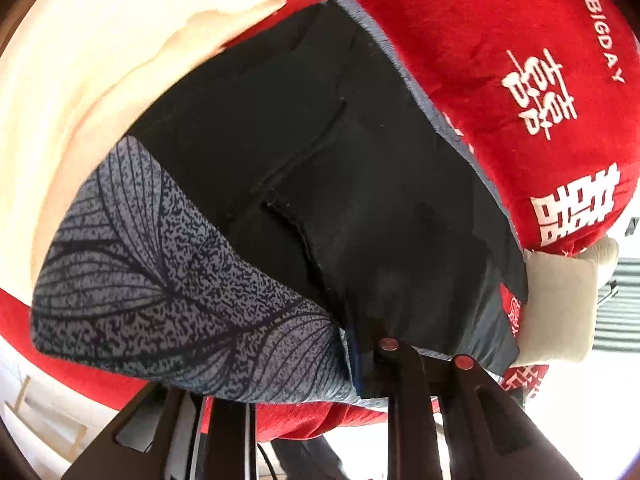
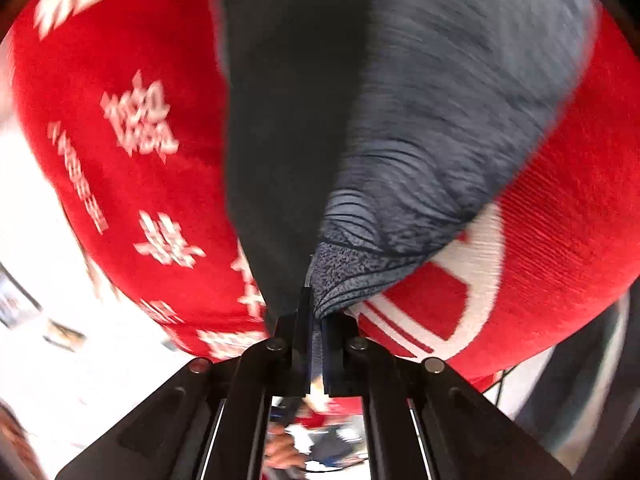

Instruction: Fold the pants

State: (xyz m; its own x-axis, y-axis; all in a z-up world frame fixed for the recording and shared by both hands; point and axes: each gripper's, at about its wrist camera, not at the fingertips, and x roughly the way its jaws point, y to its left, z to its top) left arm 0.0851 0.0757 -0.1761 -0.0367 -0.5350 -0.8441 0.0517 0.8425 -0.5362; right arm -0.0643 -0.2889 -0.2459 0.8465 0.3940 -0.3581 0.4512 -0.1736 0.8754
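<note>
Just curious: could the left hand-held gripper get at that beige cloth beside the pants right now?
Probably not yet: the left hand-held gripper looks shut on the pants, so it would have to let go first; the beige cloth lies uncovered close by.

The right gripper [image 2: 314,320] has its two black fingers pressed almost together, pinching a thin edge of the pants [image 2: 360,272] between the fingertips, with its linkage arms spreading out toward the bottom of the right wrist view. The left gripper [image 1: 368,364] sits low in its own view, tilted, its tips buried under the dark hem of the same garment, so how far its jaws stand apart is hidden.
</note>
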